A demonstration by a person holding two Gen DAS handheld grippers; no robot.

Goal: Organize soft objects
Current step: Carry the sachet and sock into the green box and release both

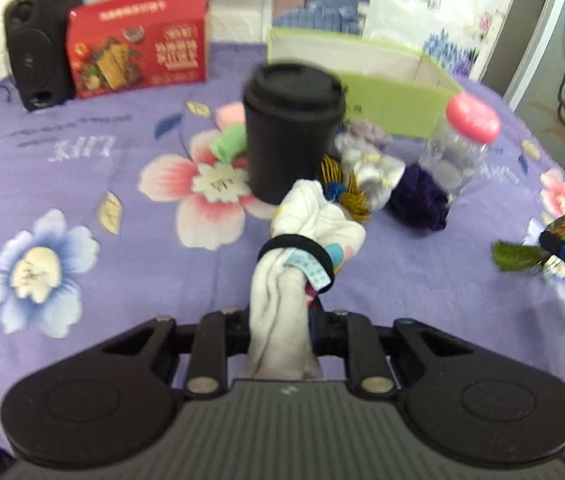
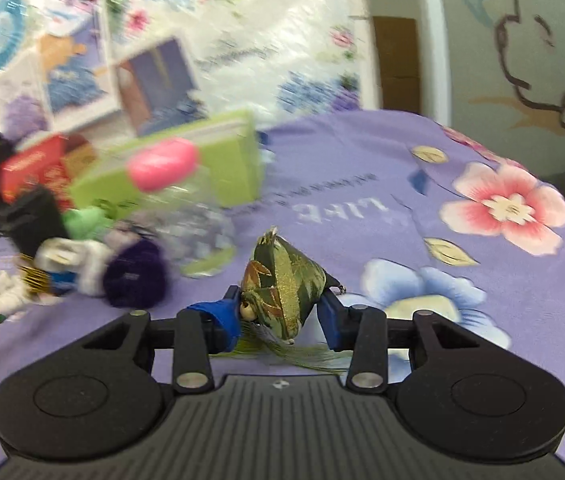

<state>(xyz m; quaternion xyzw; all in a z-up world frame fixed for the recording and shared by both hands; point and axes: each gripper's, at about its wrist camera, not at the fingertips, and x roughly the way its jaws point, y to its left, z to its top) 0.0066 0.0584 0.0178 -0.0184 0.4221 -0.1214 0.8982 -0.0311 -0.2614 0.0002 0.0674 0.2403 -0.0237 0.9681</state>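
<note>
Right up close, the left gripper (image 1: 278, 344) is squeezing a rolled-up white sock bundle (image 1: 302, 248) between its fingers. The bundle is sticking forward over the purple bedsheet with big flowers (image 1: 82, 184). A black elastic hair band (image 1: 296, 258) is going around the middle of the bundle, with a small blue paper tag (image 1: 314, 272) beside it.

Over on the other side, the right gripper (image 2: 282, 320) is pinching a little green and gold cloth pouch (image 2: 286, 280) between its blue finger pads (image 2: 224, 318). A green tassel (image 2: 298, 354) is hanging from the pouch. The left camera is showing this pouch far off at the right edge, well apart from the sock bundle.

Just past the sock bundle, a tall black cup with a black lid (image 1: 292, 128) is standing upright. Next to it, a pile of soft things is lying on the sheet: a white scrunchie (image 1: 370, 176), a yellow coil hair tie (image 1: 344, 192), a dark purple fuzzy scrunchie (image 1: 418, 200) and a light green soft lump (image 1: 228, 144).

A clear plastic jar with a pink lid (image 1: 462, 144) is standing by the purple scrunchie. Behind them, a light green open box (image 1: 382, 96) is sitting. Farther back, a red food box (image 1: 138, 42) and a black speaker (image 1: 34, 44) are standing side by side, touching.
</note>
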